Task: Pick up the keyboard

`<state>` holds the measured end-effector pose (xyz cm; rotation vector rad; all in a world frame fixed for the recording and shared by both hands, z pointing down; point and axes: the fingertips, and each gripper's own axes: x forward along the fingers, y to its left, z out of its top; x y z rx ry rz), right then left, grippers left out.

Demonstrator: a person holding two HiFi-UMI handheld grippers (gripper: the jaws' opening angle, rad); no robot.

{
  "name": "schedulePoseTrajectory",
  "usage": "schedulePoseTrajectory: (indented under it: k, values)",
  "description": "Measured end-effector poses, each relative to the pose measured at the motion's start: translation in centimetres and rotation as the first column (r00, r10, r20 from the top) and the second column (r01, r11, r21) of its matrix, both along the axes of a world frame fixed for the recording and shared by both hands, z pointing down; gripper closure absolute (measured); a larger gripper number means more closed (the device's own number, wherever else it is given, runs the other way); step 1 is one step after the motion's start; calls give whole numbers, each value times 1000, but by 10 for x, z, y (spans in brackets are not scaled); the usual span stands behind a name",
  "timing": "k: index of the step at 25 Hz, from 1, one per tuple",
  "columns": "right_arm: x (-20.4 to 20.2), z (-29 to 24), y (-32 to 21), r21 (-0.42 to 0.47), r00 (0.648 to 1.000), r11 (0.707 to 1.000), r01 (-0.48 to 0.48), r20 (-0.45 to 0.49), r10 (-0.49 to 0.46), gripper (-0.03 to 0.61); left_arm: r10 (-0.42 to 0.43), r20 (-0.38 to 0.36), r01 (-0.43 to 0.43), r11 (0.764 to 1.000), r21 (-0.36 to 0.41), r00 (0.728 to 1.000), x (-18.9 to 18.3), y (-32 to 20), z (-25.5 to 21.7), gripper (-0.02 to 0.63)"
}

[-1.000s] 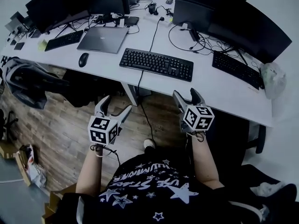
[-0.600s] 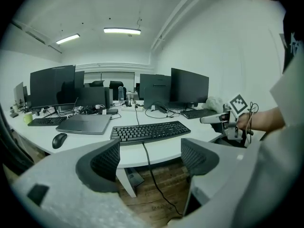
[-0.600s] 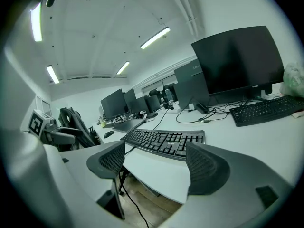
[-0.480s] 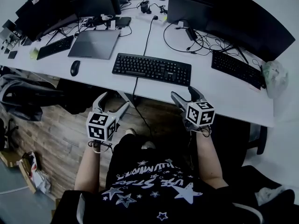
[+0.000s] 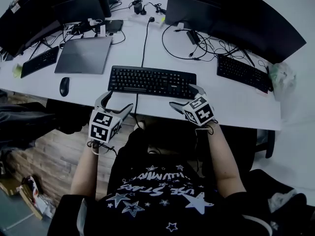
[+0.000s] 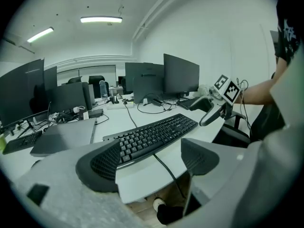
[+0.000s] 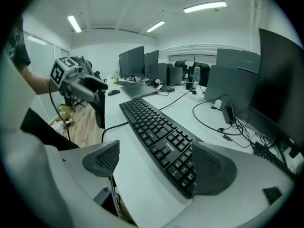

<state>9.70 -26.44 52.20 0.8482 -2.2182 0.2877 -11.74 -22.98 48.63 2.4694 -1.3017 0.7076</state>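
Observation:
A black wired keyboard [image 5: 151,81] lies flat near the front edge of the white desk [image 5: 231,107]. My right gripper [image 5: 186,96] is at its right end. Its jaws have just been opening, and the keyboard's right end [image 7: 183,167] lies between them untouched, with one jaw at the end corner and the other over the desk edge. My left gripper [image 5: 117,102] stands open at the desk's front edge, just short of the keyboard's left end [image 6: 118,151]. Each gripper shows in the other's view: the right gripper [image 6: 211,110] and the left gripper [image 7: 83,87].
The keyboard's cable [image 5: 136,102] drops over the front edge between the grippers. A closed laptop [image 5: 82,54] and a mouse [image 5: 64,86] lie to the left. A second keyboard [image 5: 242,73] lies at the right. Monitors [image 5: 216,18] and loose cables stand behind.
Both grippers have moved forward from over the floor to the desk's front edge. The right one has rolled, its jaws stand wider, and it now straddles the keyboard's right end.

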Motion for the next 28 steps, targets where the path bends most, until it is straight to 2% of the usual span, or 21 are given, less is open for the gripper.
schedulePoseTrajectory:
  k: [6,10,14,18,22,28]
  values:
    - [-12,14,-36,-62,969,988,140,-195,-150,71,83,-22,-83,997,-8,996,3,-47,7,218]
    - [-28,29,-53,-142,933,964,226,-254,-256,48,115,-26,-116,993,-9,993,-4,-73,10,218]
    - [-31,45,-65,-213,896,940,267,-305,-323,35,135,-27,-136,990,-28,991,-7,-91,16,218]
    - [-30,65,-68,-305,842,903,302,-360,-402,21,143,-41,-145,988,-58,989,-10,-99,28,218]
    - [-39,74,-75,-343,790,861,374,-369,-490,16,153,-44,-156,984,-80,987,-14,-108,35,218]
    - [-45,86,-80,-436,728,804,403,-379,-571,9,159,-52,-163,982,-95,986,-18,-123,42,218]
